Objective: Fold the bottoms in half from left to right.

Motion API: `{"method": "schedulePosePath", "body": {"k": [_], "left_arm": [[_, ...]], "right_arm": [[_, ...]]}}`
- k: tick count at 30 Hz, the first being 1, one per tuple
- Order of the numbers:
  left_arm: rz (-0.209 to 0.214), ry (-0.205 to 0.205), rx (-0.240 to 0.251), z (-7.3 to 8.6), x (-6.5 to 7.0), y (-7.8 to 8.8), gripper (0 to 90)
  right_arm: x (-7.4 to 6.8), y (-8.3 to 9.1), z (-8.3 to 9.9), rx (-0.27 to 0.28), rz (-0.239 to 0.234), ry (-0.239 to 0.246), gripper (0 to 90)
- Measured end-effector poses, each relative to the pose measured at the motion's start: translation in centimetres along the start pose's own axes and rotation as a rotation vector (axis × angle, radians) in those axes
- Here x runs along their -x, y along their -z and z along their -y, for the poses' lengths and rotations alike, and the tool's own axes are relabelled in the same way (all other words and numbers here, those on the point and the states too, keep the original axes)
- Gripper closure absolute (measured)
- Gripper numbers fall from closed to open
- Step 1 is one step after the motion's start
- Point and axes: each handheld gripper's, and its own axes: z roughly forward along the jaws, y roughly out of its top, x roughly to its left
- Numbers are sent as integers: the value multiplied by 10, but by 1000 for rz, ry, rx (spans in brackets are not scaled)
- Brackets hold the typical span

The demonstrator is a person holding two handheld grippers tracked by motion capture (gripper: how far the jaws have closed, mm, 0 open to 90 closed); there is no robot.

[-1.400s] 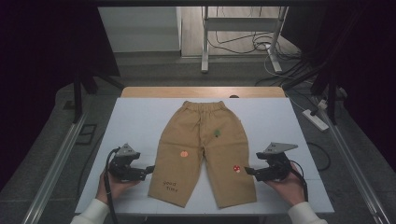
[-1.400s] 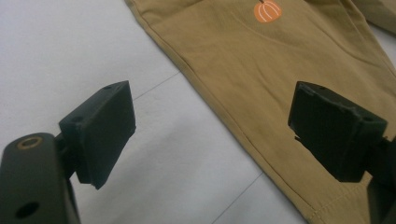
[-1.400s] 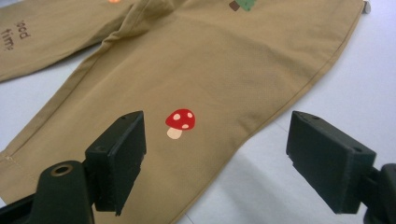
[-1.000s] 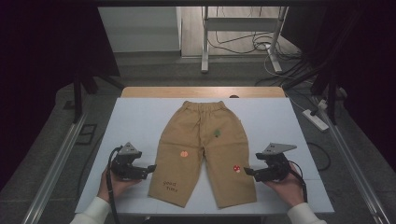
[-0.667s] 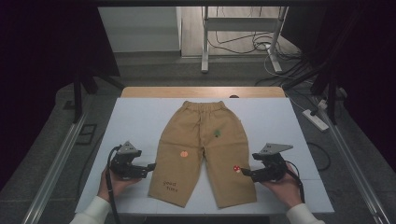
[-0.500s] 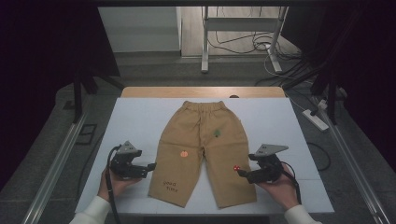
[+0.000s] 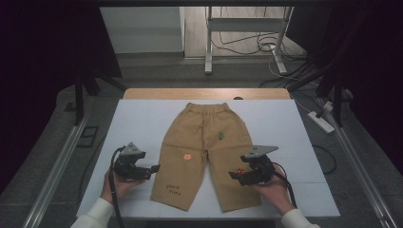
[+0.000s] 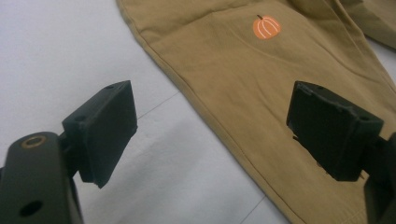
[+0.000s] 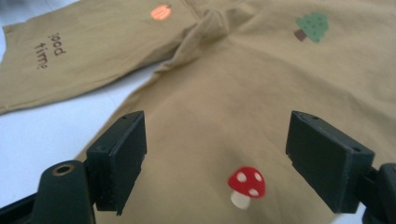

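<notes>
Tan children's trousers (image 7: 204, 142) lie flat on the white table (image 7: 138, 123), waistband far, legs toward me. They carry a pumpkin patch (image 7: 187, 156), a green tree (image 7: 221, 135) and "good time" lettering (image 7: 174, 189). My left gripper (image 7: 153, 169) is open just left of the left leg's outer edge; in the left gripper view that trouser leg (image 8: 243, 79) runs between its wide jaws (image 8: 215, 121). My right gripper (image 7: 234, 174) is open over the right leg, and its own view shows a red mushroom patch (image 9: 246, 184) between the jaws (image 9: 229, 149).
A wooden strip (image 7: 204, 93) borders the table's far edge. A white power strip (image 7: 322, 122) and cables lie on the floor at the right. A metal stand (image 7: 247, 28) is behind the table. Rails (image 7: 57, 166) run along both sides.
My right gripper has slid left from beside the trousers onto the right leg, over the mushroom patch. The left gripper has edged slightly toward the left leg.
</notes>
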Motion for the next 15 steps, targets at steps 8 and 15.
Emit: {"method": "schedulePosePath", "body": {"k": [8,15], "left_arm": [[-1,2,7,-1,-1,0,163],[4,-3,5,-4,-1,-2,165]], "right_arm": [[-11,-12,-9,-3,-23,20,206],[-19,-20,-16,-2,-36,36,206]]}}
